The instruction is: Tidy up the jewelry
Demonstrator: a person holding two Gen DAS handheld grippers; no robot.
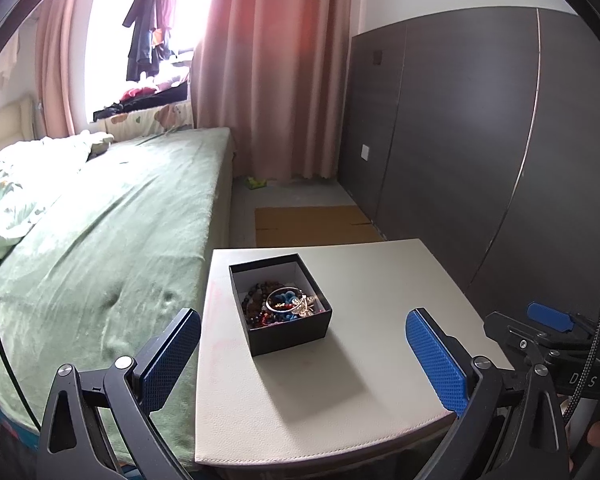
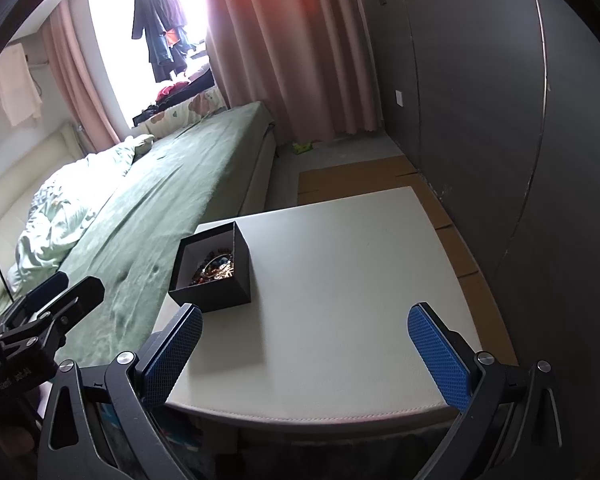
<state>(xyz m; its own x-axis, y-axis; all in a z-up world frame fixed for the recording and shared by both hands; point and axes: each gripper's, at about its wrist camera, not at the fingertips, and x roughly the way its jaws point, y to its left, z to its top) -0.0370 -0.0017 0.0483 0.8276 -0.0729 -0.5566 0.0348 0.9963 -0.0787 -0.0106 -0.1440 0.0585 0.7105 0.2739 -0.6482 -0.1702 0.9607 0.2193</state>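
A small black box [image 1: 290,334] stands open on a white table [image 1: 340,400]. Inside it lies a tangle of jewelry [image 1: 280,304]: dark bead bracelets, a silver bangle, a gold piece and blue beads. My left gripper [image 1: 302,340] is open just in front of the box, nothing between its blue pads. In the right wrist view the same box [image 2: 216,286] sits at the table's [image 2: 340,280] left edge with the jewelry [image 2: 216,268] showing. My right gripper [image 2: 304,338] is open over the table's near edge, to the right of the box. The left gripper [image 2: 60,292] shows at far left.
A bed with a green sheet [image 1: 100,260] runs along the table's left side. A dark wardrobe wall [image 1: 480,140] stands on the right. Flat cardboard [image 1: 312,224] lies on the floor beyond the table. Pink curtains [image 1: 272,60] hang at the back. The right gripper [image 1: 548,320] shows at right.
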